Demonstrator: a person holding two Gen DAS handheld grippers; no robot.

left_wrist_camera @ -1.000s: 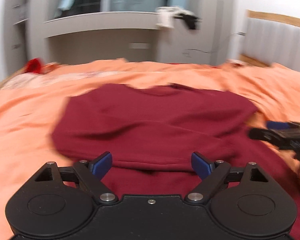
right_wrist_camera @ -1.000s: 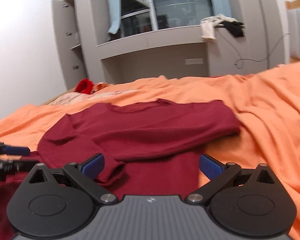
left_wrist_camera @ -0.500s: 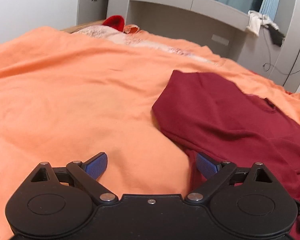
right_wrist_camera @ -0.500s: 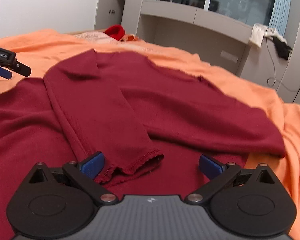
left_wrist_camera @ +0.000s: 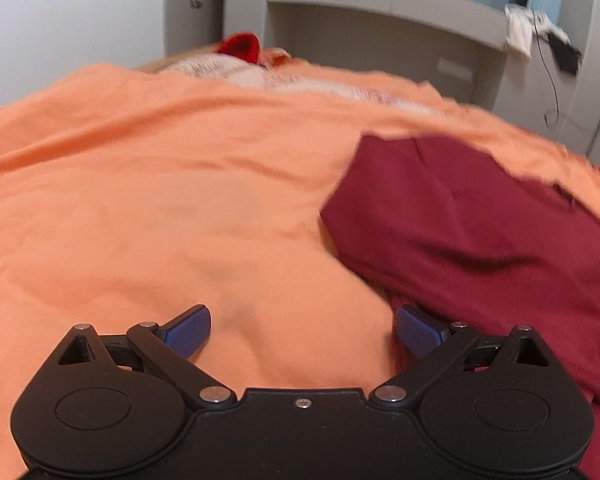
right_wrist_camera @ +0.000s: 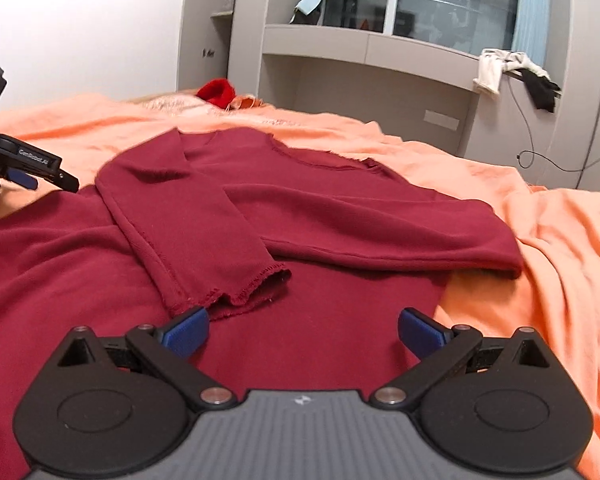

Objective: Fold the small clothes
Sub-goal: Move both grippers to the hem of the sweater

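A dark red long-sleeved top (right_wrist_camera: pixel 340 208) lies flat on the orange bed sheet (right_wrist_camera: pixel 560 264), both sleeves folded across its front. One sleeve cuff (right_wrist_camera: pixel 244 292) lies just ahead of my right gripper (right_wrist_camera: pixel 302 330), which is open and empty over the top's lower part. My left gripper (left_wrist_camera: pixel 302 330) is open and empty over bare sheet (left_wrist_camera: pixel 140 200), at the top's left edge (left_wrist_camera: pixel 480 224). The left gripper also shows at the left edge of the right wrist view (right_wrist_camera: pixel 32 172).
A red knitted item (right_wrist_camera: pixel 217 91) and a pale cloth lie at the bed's far end. Grey cabinets and a desk alcove (right_wrist_camera: pixel 364 76) stand behind the bed, with white and black clothes (right_wrist_camera: pixel 512 72) hanging off the ledge. A cable (right_wrist_camera: pixel 540 156) hangs at the right.
The left gripper swung off the top to its left side, now over bare sheet. The right gripper moved left and closer over the top's lower part. Both stayed open.
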